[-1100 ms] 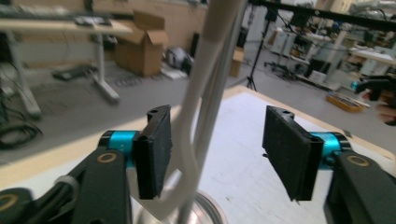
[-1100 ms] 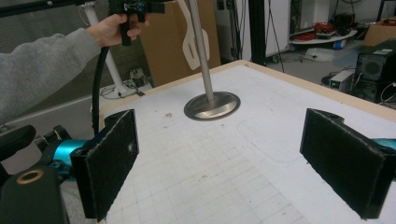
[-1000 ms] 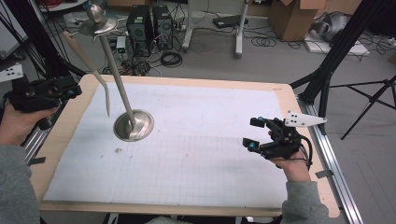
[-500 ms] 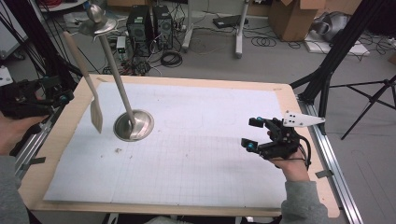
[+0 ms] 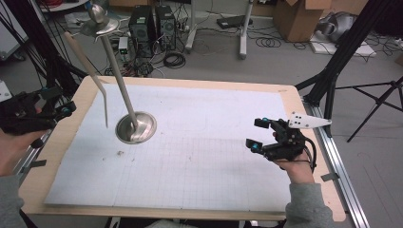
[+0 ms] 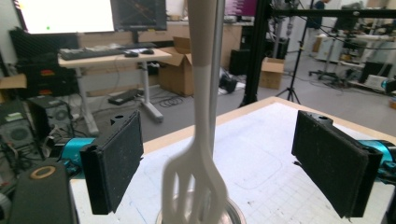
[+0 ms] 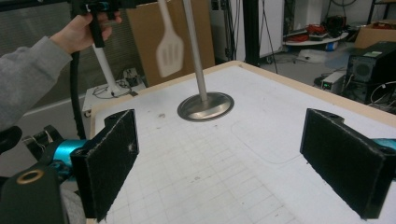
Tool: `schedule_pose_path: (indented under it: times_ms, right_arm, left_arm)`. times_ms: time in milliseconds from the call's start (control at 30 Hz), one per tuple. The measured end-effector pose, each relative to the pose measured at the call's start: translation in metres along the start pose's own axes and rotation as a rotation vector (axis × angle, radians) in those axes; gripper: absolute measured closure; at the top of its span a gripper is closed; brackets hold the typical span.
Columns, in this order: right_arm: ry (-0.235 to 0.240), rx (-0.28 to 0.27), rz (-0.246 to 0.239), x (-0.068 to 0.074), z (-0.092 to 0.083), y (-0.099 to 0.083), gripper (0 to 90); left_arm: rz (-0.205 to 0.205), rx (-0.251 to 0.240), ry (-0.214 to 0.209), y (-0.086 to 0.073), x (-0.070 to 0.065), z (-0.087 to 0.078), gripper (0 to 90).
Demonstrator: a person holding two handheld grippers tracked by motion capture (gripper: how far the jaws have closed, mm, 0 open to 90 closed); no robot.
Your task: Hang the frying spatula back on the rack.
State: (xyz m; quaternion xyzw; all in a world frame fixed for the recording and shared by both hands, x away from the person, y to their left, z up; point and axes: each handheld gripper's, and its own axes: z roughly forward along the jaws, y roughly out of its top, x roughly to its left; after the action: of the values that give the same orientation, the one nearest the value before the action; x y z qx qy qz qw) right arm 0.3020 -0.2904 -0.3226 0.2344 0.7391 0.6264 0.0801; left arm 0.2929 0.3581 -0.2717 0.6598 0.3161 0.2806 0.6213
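Fingers (image 6: 116, 163) wide apart; slotted spatula head (image 6: 198, 186) between, untouched, in left gripper view.

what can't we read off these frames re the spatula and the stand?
- Spatula: left gripper view, blade blurred, handle top cut by the upper edge.
- How it hangs from the stand: high view, hook too small to tell.
- Stand top: right gripper view, pole cut by the upper edge.
- Left gripper: high view, partly cut by the left edge.
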Motion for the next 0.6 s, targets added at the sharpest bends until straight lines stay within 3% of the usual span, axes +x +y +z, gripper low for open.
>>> schedule_pose_path:
  times_ms: [333,600]
  right_arm:
    - [-0.016,-0.026,-0.007,-0.001,0.0,0.002,10.6]
    - [-0.069,-0.059,-0.015,-0.005,-0.004,0.003,10.6]
  left_arm:
    - [0.026,-0.027,0.023,-0.002,-0.023,-0.014,16.9]
    - [0.012,-0.059,0.056,-0.013,-0.035,-0.02,16.8]
